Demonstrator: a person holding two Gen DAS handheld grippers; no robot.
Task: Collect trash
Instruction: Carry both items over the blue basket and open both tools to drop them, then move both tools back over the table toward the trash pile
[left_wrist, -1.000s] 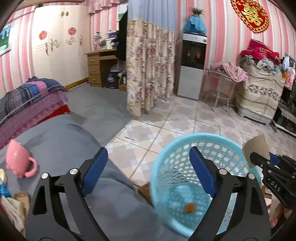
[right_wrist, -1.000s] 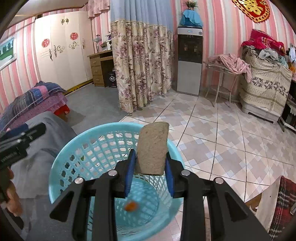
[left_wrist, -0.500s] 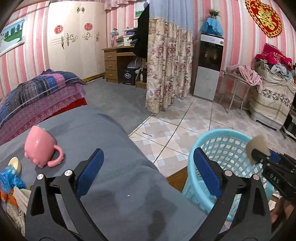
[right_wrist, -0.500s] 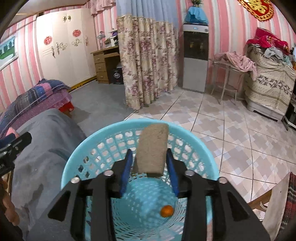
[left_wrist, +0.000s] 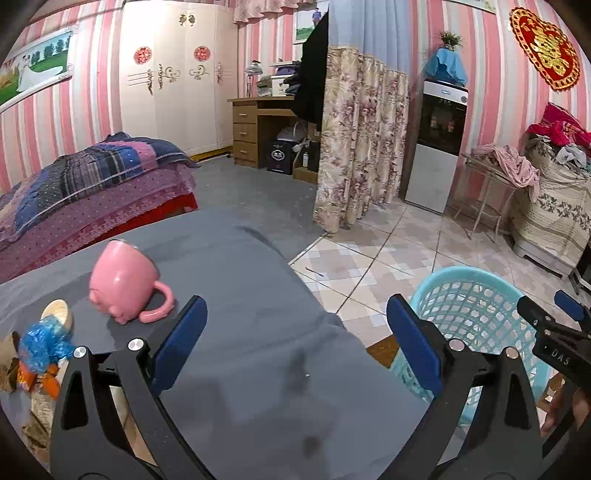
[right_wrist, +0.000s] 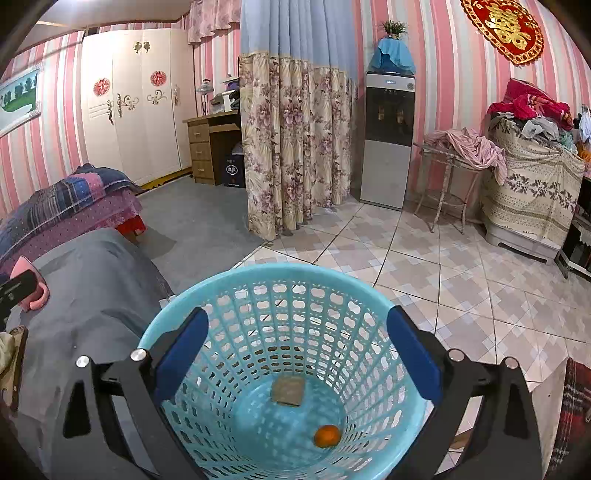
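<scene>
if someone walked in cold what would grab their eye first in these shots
Probably the turquoise plastic basket on the tiled floor, filling the right wrist view under the open right gripper, with a tan scrap and a small orange piece at its bottom. Next, the pink mug tipped over on the grey cloth, ahead of the open left gripper.

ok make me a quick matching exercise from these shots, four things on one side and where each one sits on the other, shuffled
Things:
1. pink mug
2. brown cardboard piece
3. blue crumpled wrapper
4. right gripper

Places:
A. open, above the basket
B. lying on its side on the grey cloth
C. flat on the basket floor, near a small orange thing
D. at the left edge of the grey cloth, nearer the camera than the mug

Pairs: 1-B, 2-C, 3-D, 4-A
</scene>
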